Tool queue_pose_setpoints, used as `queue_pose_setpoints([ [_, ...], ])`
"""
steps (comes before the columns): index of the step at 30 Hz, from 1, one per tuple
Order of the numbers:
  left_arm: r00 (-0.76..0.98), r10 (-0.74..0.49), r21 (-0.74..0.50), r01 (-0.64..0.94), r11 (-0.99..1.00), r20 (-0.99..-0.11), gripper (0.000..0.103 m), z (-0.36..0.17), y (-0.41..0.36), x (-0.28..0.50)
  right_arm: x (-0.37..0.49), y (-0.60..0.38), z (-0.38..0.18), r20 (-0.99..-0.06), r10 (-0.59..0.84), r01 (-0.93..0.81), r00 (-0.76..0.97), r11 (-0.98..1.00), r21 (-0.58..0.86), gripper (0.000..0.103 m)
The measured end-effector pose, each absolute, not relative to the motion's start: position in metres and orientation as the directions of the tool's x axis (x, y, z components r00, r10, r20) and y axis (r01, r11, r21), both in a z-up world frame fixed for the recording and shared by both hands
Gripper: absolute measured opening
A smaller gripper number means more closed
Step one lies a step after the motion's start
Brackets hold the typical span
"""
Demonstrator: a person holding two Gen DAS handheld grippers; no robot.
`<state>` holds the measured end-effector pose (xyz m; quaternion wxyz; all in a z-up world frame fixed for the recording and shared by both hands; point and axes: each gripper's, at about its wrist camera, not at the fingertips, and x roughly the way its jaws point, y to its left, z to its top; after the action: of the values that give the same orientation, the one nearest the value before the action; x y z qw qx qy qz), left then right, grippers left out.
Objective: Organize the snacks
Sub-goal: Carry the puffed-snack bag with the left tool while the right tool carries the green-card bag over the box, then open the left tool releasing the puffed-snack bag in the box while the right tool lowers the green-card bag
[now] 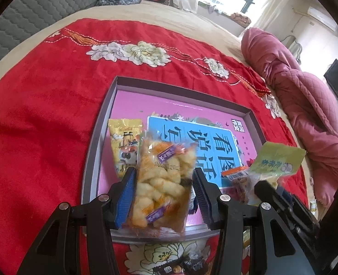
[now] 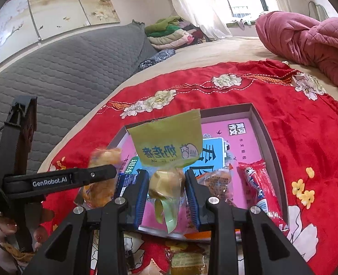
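Observation:
My left gripper (image 1: 163,178) is shut on a clear bag of pale puffed snacks (image 1: 163,174), held over the near end of a shallow grey box (image 1: 98,135) with a pink and blue printed bottom. A yellow snack packet (image 1: 125,144) lies in the box at its left. My right gripper (image 2: 165,180) is shut on a green-wrapped pastry (image 2: 169,146), its wrapper top standing up over the same box (image 2: 267,137). A red sausage packet (image 2: 258,188) and an orange-labelled packet (image 2: 217,183) lie in the box to the right. The green pastry (image 1: 276,160) also shows at the right of the left wrist view.
The box sits on a red flowered cloth (image 1: 42,105) spread over a bed. A pink quilt (image 1: 306,105) lies bunched at the right and a grey padded headboard (image 2: 65,68) at the left. More wrapped snacks (image 2: 187,261) lie on the cloth in front of the box.

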<state>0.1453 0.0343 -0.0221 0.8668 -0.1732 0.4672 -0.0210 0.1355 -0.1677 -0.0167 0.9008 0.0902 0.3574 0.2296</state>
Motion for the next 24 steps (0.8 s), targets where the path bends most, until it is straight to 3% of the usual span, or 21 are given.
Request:
queue_pose_setpoints([
  [24,0.548,-0.172,-0.296,-0.146,0.944,-0.819,0.052,-0.026,0.041,0.140,0.142,-0.156,-0.034,-0.654,0.474,-0.351,0.589,0.879,0.321,0.033],
])
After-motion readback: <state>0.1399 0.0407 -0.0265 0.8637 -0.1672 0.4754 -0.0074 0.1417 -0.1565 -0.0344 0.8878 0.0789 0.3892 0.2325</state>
